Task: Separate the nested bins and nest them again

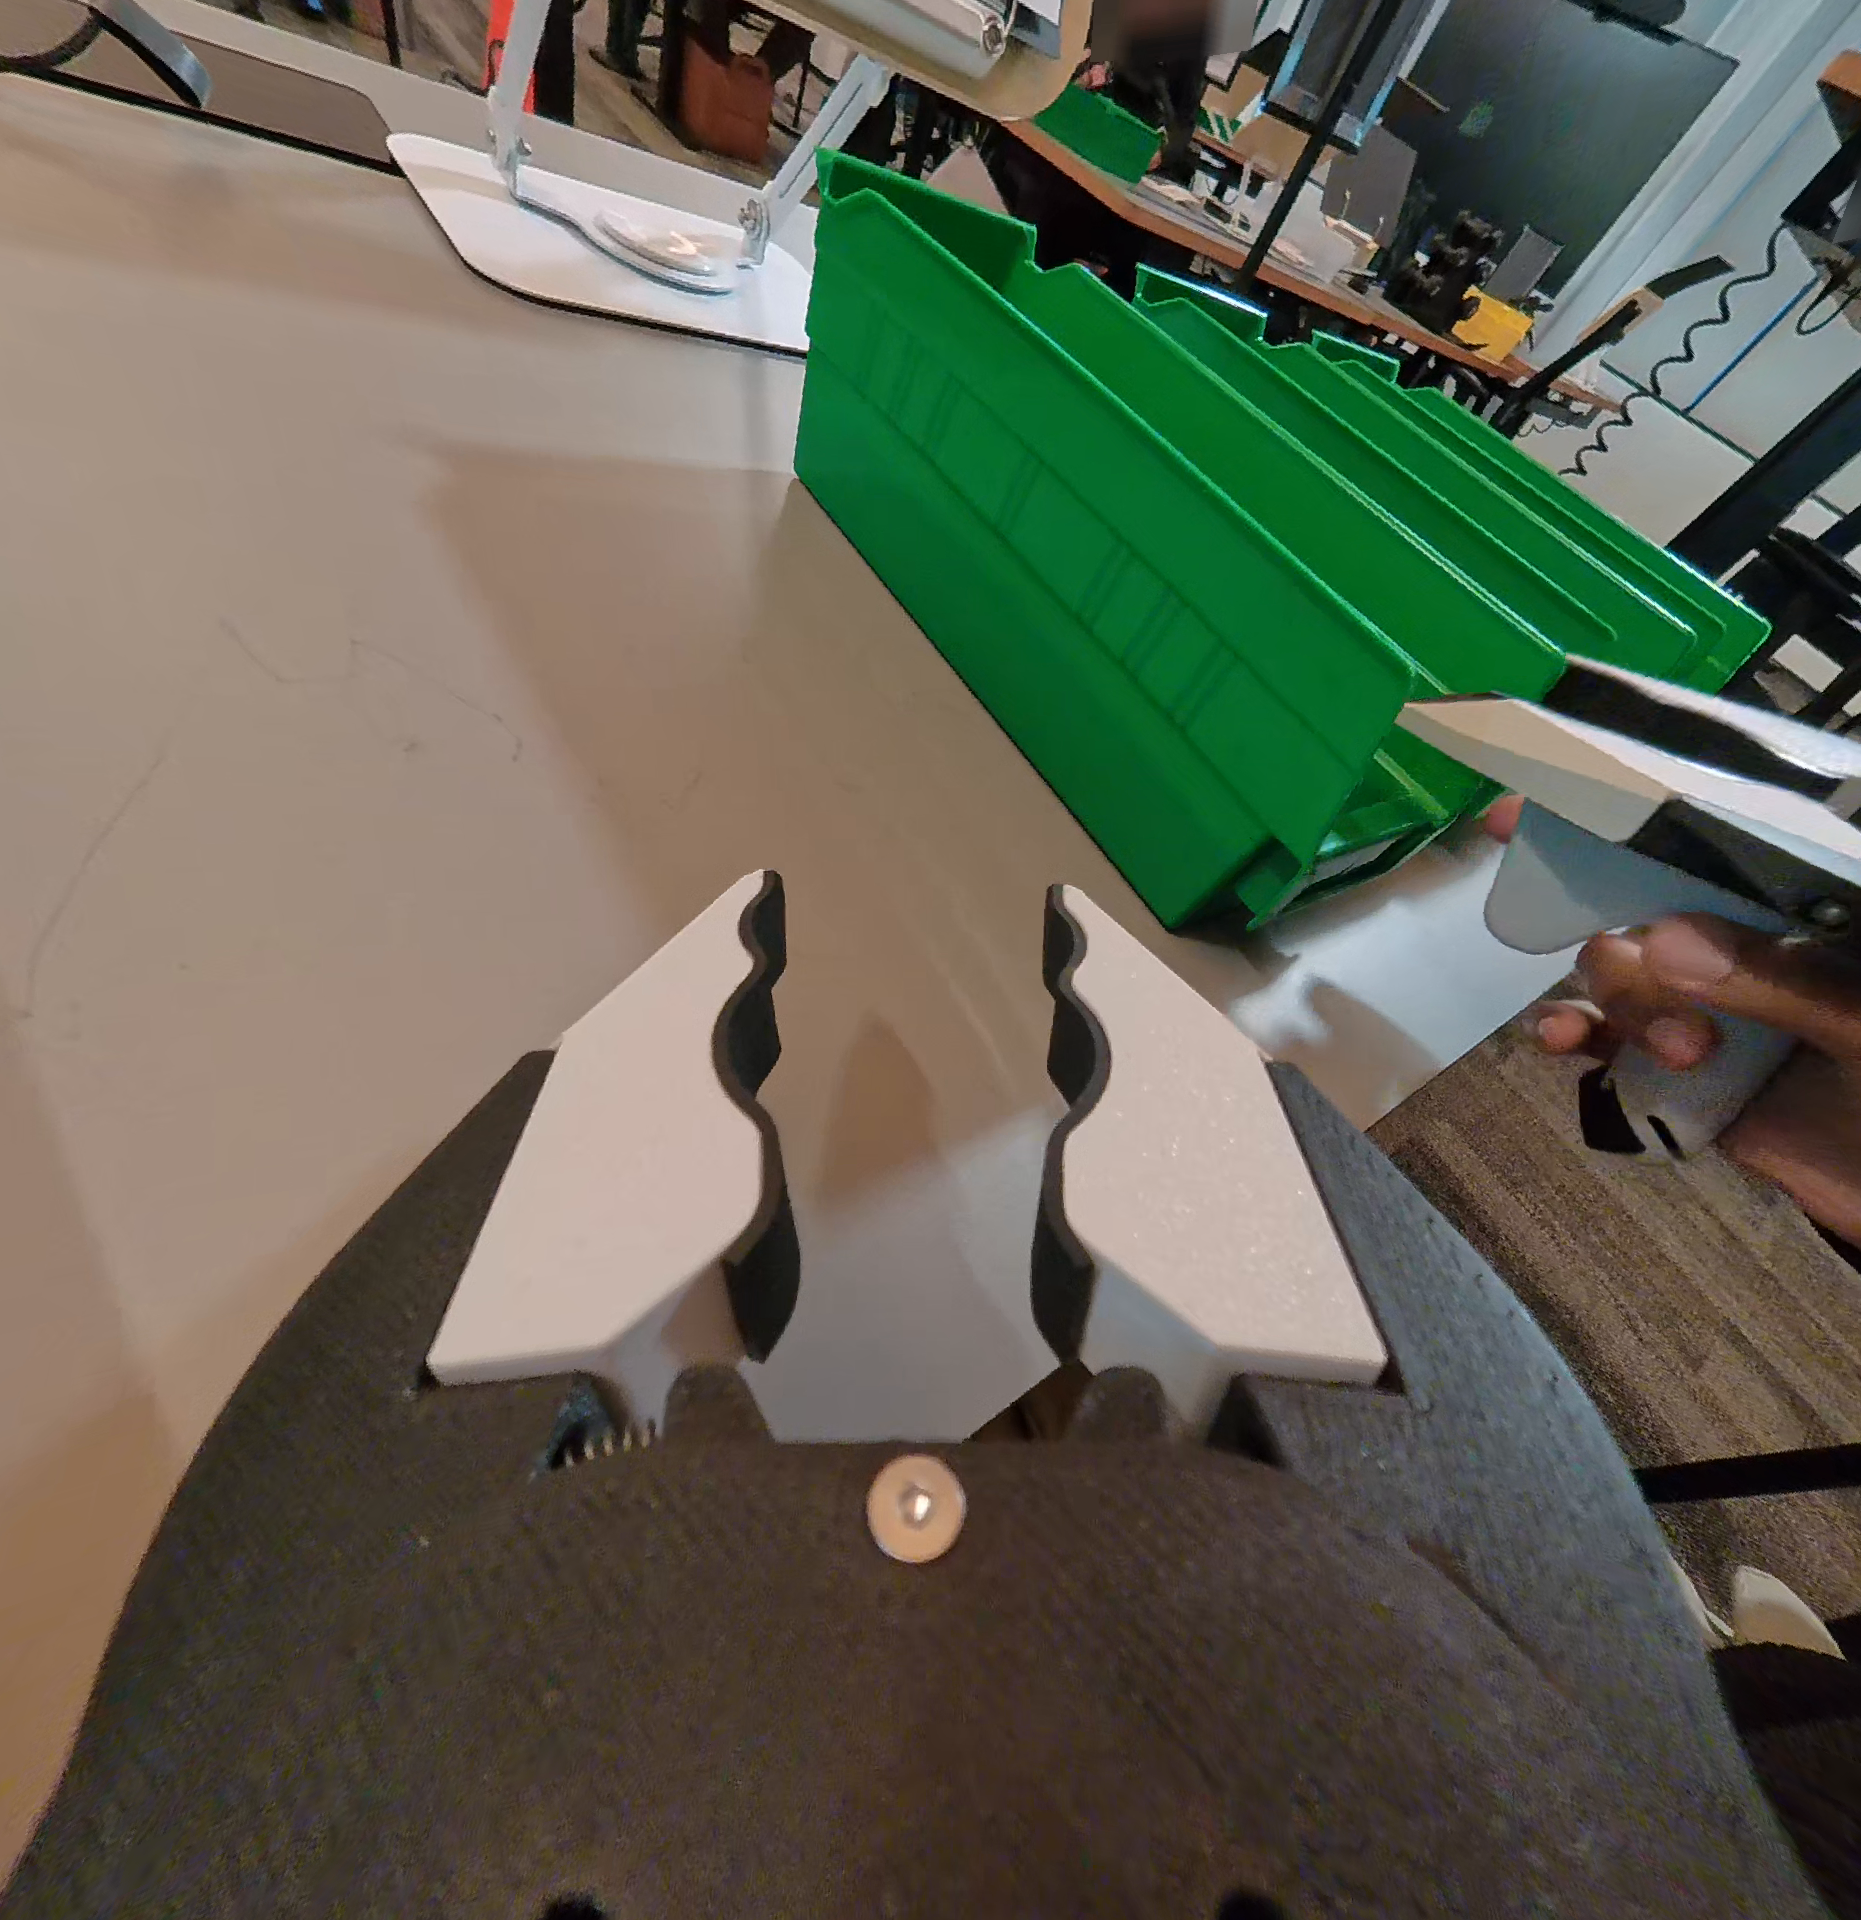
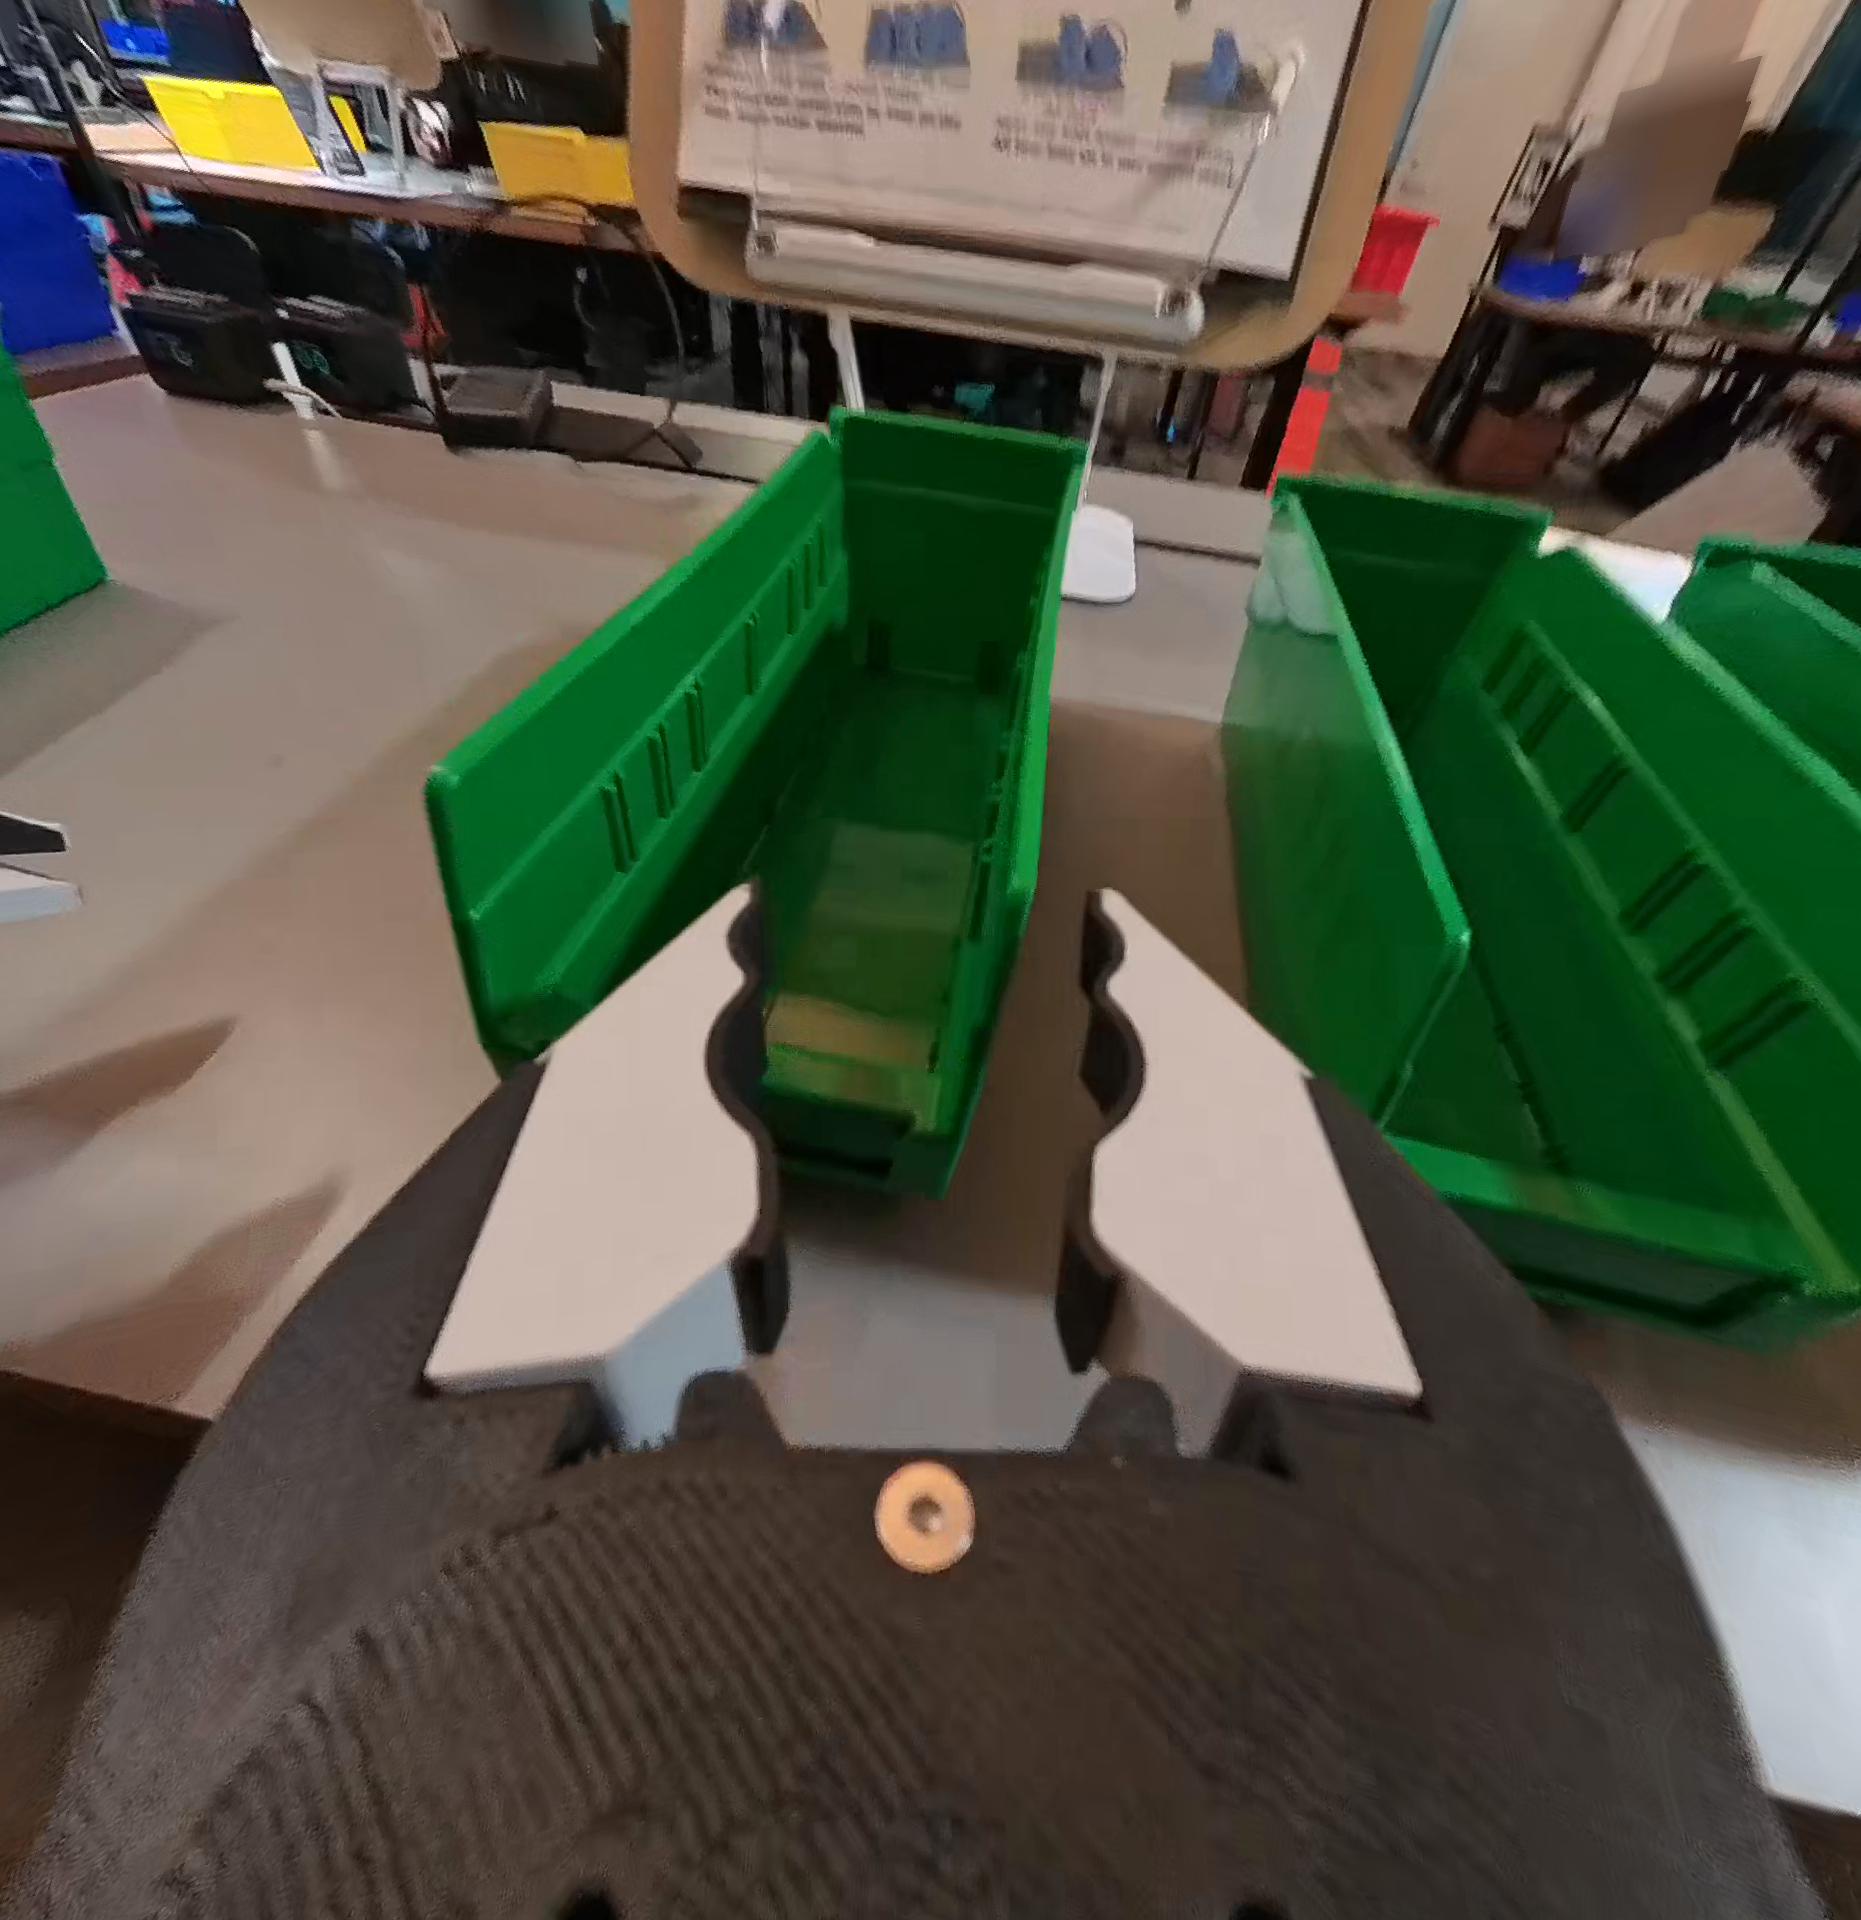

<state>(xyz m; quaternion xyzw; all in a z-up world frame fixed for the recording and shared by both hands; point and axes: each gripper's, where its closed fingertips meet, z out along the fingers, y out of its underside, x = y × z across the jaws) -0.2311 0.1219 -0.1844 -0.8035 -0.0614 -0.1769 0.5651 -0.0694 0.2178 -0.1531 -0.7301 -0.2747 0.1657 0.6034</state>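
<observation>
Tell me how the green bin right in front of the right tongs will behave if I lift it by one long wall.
The green bin looks like empty thin moulded plastic, so probably light. Its long wall may flex somewhat despite the ribs. Being long and narrow, it would likely swing or tilt if gripped off-centre, and the glossy surface could slip.

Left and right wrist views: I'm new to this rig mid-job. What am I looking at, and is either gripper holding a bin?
Each picture comes from a camera on a hand-held two-finger gripper, looking along its fingers. The left gripper hangs open over the beige table, holding nothing. The right gripper is also open, facing the near end of a long green bin; nothing is gripped. More green bins stand to its right. In the left view a person's hand holds the right gripper beside the bins.
</observation>
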